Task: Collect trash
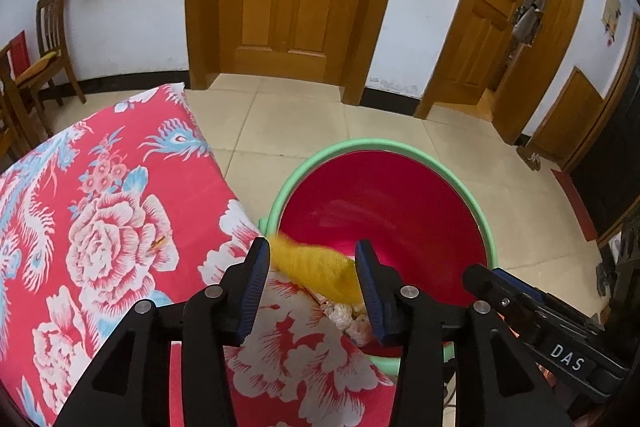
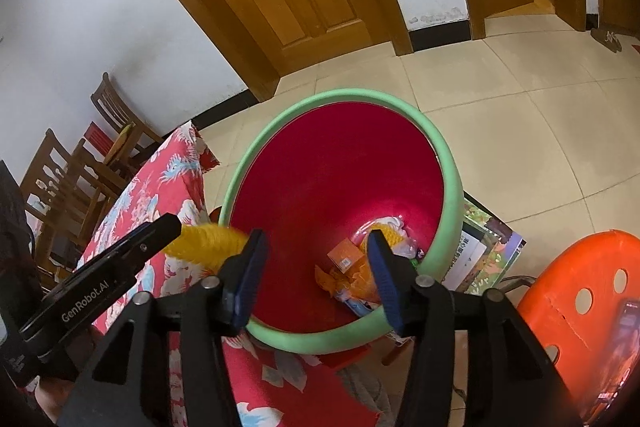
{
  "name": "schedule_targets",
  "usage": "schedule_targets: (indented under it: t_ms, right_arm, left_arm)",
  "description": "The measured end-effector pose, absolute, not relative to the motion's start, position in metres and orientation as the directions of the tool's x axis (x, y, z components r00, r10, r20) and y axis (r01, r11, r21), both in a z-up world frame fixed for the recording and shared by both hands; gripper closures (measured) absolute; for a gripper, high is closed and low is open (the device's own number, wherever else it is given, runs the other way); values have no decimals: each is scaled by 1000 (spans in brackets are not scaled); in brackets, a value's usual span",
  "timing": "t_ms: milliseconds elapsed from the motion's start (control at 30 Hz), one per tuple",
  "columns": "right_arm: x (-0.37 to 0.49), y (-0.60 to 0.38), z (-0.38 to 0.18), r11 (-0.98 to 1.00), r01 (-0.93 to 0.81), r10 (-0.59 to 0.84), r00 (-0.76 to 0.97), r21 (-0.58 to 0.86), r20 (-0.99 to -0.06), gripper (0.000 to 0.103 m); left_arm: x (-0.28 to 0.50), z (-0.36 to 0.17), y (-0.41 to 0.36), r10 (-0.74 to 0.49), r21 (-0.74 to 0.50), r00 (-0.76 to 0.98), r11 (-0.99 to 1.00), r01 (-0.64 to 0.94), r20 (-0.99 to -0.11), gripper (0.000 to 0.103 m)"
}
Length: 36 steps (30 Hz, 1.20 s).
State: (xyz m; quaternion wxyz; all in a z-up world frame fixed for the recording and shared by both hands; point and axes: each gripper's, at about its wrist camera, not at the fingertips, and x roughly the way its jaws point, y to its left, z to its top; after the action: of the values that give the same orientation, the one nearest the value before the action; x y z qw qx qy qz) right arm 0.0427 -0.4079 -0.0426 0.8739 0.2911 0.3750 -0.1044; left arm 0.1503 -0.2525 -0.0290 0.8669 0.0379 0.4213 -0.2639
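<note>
A red bin with a green rim point(image 1: 400, 145) stands against the corner of a table covered in red floral cloth point(image 1: 120, 207). A yellow fuzzy thing point(image 1: 316, 271), blurred, lies between the fingers of my left gripper point(image 1: 312, 245), over the bin's near edge. The jaws stand apart and do not clamp it. In the right wrist view the same yellow thing point(image 2: 208, 245) shows beside the left gripper's finger point(image 2: 160, 227). My right gripper point(image 2: 316, 235) hangs open over the bin's rim point(image 2: 448, 167) with nothing between its fingers. Wrappers and a small orange box point(image 2: 348, 263) lie at the bin's bottom.
A small orange scrap point(image 1: 158, 243) lies on the cloth. An orange plastic stool point(image 2: 580, 287) stands right of the bin, and a printed board point(image 2: 488, 251) lies under it. Wooden chairs point(image 1: 48, 39) line the left wall. Tiled floor point(image 1: 320, 131) runs to the wooden doors.
</note>
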Motion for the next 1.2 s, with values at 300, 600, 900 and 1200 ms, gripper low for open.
schedule_targets:
  t_ms: [300, 600, 900, 1200]
  right_arm:
    - [37, -396, -30, 819, 377, 42, 711, 432, -701, 46]
    - [31, -370, -12, 846, 318, 68, 732, 428, -678, 43]
    - [22, -337, 1, 878, 252, 95, 741, 407, -665, 35]
    - [12, -301, 17, 906, 175, 127, 756, 386, -642, 32]
  left_arm:
    - [142, -19, -232, -407, -158, 532, 878, 451, -742, 56]
    - [129, -7, -194, -365, -152, 589, 913, 379, -721, 54]
    - [110, 6, -148, -312, -151, 644, 944, 293, -699, 44]
    - [86, 20, -109, -230, -125, 700, 972, 199, -676, 34]
